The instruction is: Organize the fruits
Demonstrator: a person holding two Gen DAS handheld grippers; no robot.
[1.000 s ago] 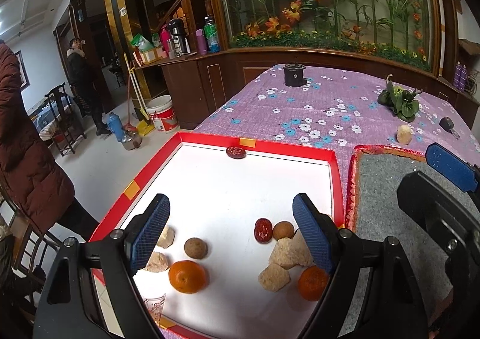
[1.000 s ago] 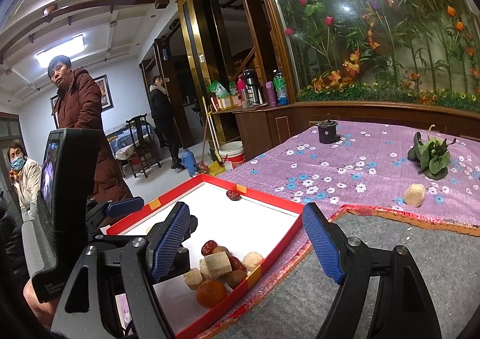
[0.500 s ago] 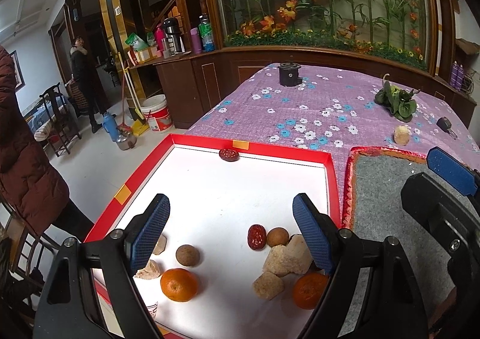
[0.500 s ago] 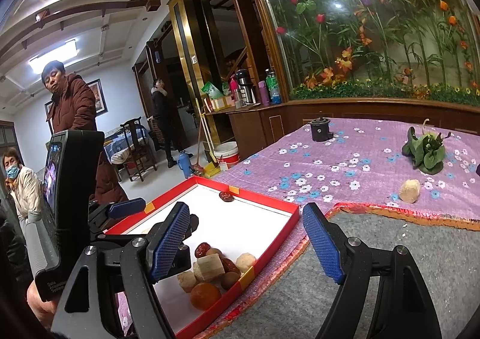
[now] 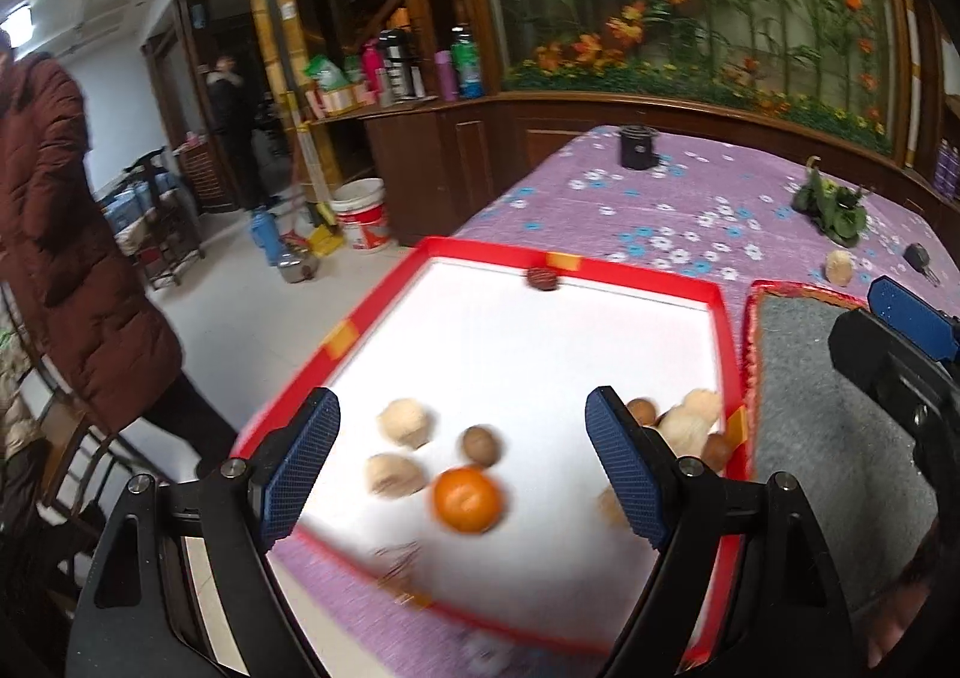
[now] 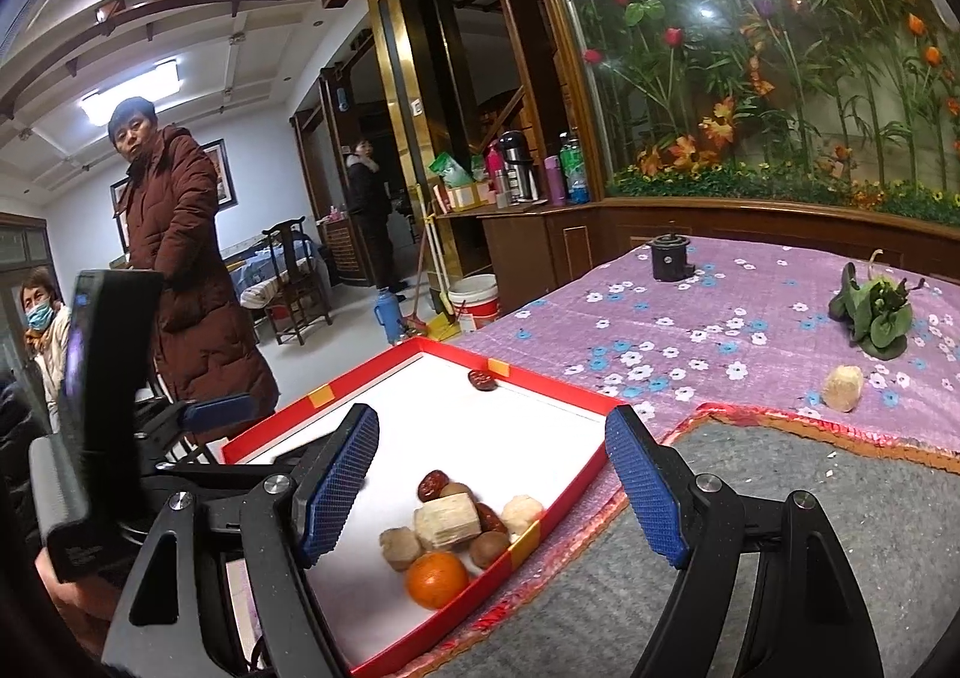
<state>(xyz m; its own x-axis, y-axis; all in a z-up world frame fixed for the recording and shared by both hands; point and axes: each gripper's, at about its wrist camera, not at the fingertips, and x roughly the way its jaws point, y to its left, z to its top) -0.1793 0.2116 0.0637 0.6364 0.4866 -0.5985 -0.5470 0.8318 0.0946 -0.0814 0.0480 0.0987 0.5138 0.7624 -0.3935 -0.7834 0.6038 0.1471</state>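
A red-rimmed white tray point(image 5: 714, 294) point(image 6: 576, 468) lies on the purple flowered cloth. In it are an orange point(image 5: 467, 500), a brown round fruit point(image 5: 480, 445), pale lumps point(image 5: 405, 423), and a cluster by the right rim point(image 5: 690, 420). The right wrist view shows an orange point(image 6: 437, 579), a pale block point(image 6: 447, 525) and a red date point(image 6: 433, 485). A single date point(image 5: 543, 278) lies at the far rim. My left gripper point(image 5: 462, 468) is open and empty above the orange. My right gripper point(image 6: 492, 486) is open and empty over the tray's right rim.
A grey felt mat point(image 6: 810, 510) lies right of the tray. On the cloth are a pale lump point(image 6: 843, 387), a green leafy bunch point(image 6: 873, 312) and a black cup point(image 6: 669, 257). People stand left of the table point(image 6: 180, 270).
The left gripper has swung left and tilted, so the view is blurred; the orange and brown fruit now lie between its fingers. The right gripper shifted slightly. Both stay open.
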